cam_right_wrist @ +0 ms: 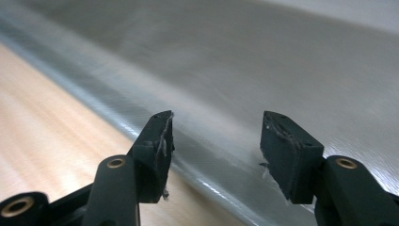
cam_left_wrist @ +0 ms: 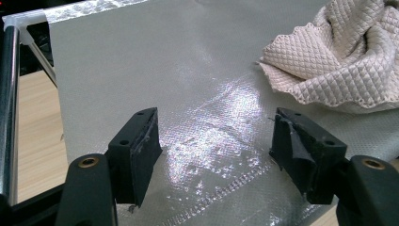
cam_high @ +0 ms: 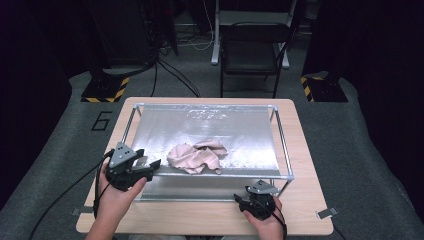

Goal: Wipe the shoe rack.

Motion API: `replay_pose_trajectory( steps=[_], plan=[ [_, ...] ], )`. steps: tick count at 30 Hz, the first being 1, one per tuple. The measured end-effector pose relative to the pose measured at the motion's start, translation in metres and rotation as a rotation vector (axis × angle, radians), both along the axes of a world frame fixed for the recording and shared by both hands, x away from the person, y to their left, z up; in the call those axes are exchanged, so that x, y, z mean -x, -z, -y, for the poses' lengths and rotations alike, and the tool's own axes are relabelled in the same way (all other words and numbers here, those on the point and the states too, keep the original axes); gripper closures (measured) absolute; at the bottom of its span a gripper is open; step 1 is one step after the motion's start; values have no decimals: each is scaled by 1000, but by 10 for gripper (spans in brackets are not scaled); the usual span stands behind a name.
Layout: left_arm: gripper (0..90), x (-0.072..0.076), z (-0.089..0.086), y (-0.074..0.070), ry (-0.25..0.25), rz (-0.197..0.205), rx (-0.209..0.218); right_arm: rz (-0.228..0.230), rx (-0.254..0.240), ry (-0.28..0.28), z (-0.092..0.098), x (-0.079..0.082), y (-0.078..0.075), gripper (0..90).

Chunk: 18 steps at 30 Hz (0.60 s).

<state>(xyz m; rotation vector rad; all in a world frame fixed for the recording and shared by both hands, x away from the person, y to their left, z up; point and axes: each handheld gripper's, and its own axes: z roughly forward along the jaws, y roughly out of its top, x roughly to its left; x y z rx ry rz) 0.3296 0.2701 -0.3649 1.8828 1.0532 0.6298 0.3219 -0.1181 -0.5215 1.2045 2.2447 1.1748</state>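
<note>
A crumpled pink quilted cloth point(cam_high: 196, 156) lies near the front middle of a silver sheet point(cam_high: 200, 125) stretched over a metal frame point(cam_high: 283, 145) on a wooden table point(cam_high: 305, 212). My left gripper point(cam_high: 150, 164) hovers at the frame's front left corner, open, with nothing between its fingers. In the left gripper view, the gripper point(cam_left_wrist: 216, 129) points over the sheet point(cam_left_wrist: 141, 61), and the cloth point(cam_left_wrist: 343, 61) lies ahead to the right. My right gripper point(cam_high: 241, 199) sits low at the table's front right, open and empty. In the right gripper view, the gripper point(cam_right_wrist: 216, 132) faces the sheet's lower edge point(cam_right_wrist: 282, 61) above the tabletop point(cam_right_wrist: 47, 122).
A black folding chair point(cam_high: 252, 47) stands beyond the table. Two stand bases with yellow and black stripes point(cam_high: 105, 90) point(cam_high: 320, 87) sit on the grey floor at back left and right. The frame's metal rail point(cam_left_wrist: 9, 103) runs close on the left in the left gripper view.
</note>
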Motion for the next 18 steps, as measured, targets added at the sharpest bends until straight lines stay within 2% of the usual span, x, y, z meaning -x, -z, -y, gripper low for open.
replay_pose_trajectory(
  steps=[1, 2, 3, 5, 6, 7, 9, 11, 13, 15, 16, 18],
  plan=[
    [327, 0, 0, 0, -1, -2, -2, 4, -13, -13, -2, 2, -1, 446],
    [328, 0, 0, 0, 0, 1, -1, 28, 21, -45, -2, 1, -2, 449],
    [328, 1, 0, 0, -1, 1, -2, 42, 21, -56, -3, 2, -2, 450],
    [329, 1, 0, 0, -3, 7, -3, 24, 14, -101, -5, 4, -4, 452],
    [330, 1, 1, 1, -5, 15, 0, 47, -8, -124, -6, 4, -4, 453],
    [330, 0, 1, 1, -4, 15, 0, 50, -14, -148, -7, 5, -5, 455],
    [331, 1, 0, 0, -1, 7, -2, 63, -10, -193, -8, 7, -8, 459],
    [332, 0, 0, 0, 4, 1, -5, 41, -11, -219, -10, 11, -12, 462],
    [338, 0, 0, 0, 7, 2, -4, 77, -25, -273, -12, 11, -14, 466],
    [344, 0, -1, 0, 12, -1, -1, 68, -21, -302, -13, 14, -18, 471],
    [348, -1, -1, 0, 13, -1, 1, 70, 3, -322, -13, 14, -19, 472],
    [358, -1, -2, -1, 20, -7, 3, 73, -6, -360, -16, 16, -23, 477]
  ],
)
